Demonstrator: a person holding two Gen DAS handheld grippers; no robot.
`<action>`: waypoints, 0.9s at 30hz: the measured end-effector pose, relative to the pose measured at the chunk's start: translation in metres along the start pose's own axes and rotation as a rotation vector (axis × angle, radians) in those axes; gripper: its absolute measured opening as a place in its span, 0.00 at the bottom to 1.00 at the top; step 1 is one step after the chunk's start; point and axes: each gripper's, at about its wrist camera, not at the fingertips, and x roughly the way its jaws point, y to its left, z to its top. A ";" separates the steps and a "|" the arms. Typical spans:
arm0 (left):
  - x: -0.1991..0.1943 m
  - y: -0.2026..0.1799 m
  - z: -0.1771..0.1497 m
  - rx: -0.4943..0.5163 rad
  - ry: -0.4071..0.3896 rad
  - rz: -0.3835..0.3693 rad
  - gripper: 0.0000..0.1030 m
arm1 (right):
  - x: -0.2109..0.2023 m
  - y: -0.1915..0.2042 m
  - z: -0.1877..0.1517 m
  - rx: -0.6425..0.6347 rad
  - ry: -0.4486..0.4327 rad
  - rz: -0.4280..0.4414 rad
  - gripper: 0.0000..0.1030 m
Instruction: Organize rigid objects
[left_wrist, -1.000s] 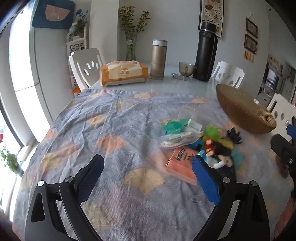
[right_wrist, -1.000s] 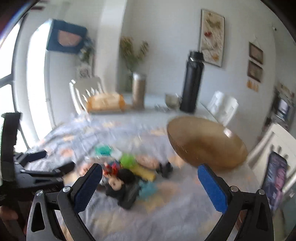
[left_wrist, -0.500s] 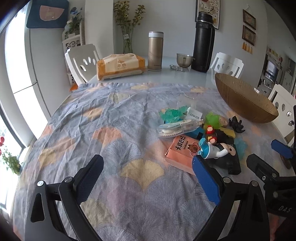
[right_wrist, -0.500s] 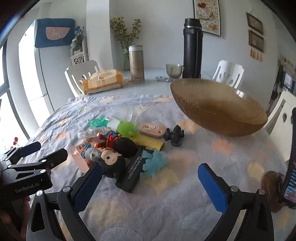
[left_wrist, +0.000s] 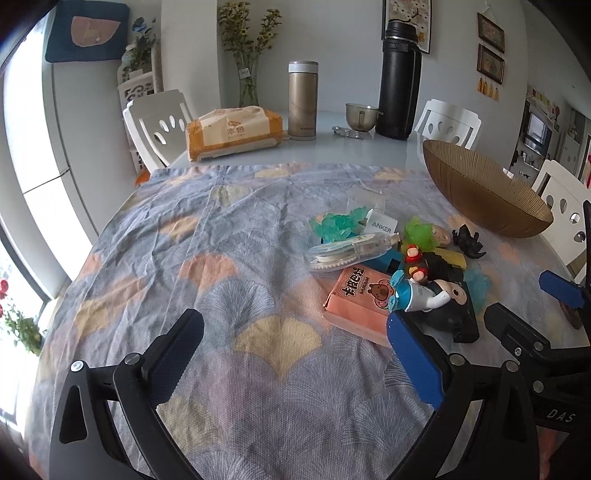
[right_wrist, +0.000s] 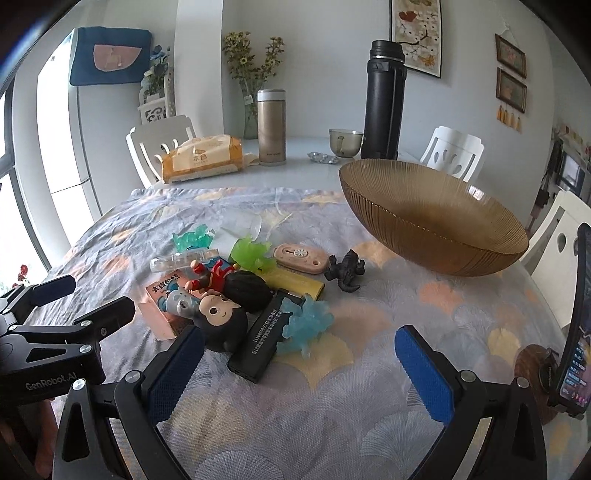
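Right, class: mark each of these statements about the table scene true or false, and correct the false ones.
1. The brown bowl already holds several toys. False: it is empty.
2. Both grippers are open and hold nothing. True: the left gripper and the right gripper stand wide apart.
3. The black flask lies on its side. False: it stands upright.
4. The small black dinosaur figure stands between the toy pile and the bowl. True.
5. The tissue pack lies on the patterned cloth. False: it sits beyond the cloth's edge.
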 end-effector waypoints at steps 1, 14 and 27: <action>0.000 0.000 0.000 0.000 0.000 0.000 0.97 | 0.000 0.000 0.000 -0.002 0.001 -0.001 1.00; 0.000 0.000 0.000 0.000 0.000 0.000 0.97 | 0.002 0.003 0.000 -0.016 0.012 -0.008 1.00; 0.003 -0.001 -0.003 0.002 0.008 0.003 0.97 | 0.003 0.003 -0.001 -0.018 0.019 -0.010 1.00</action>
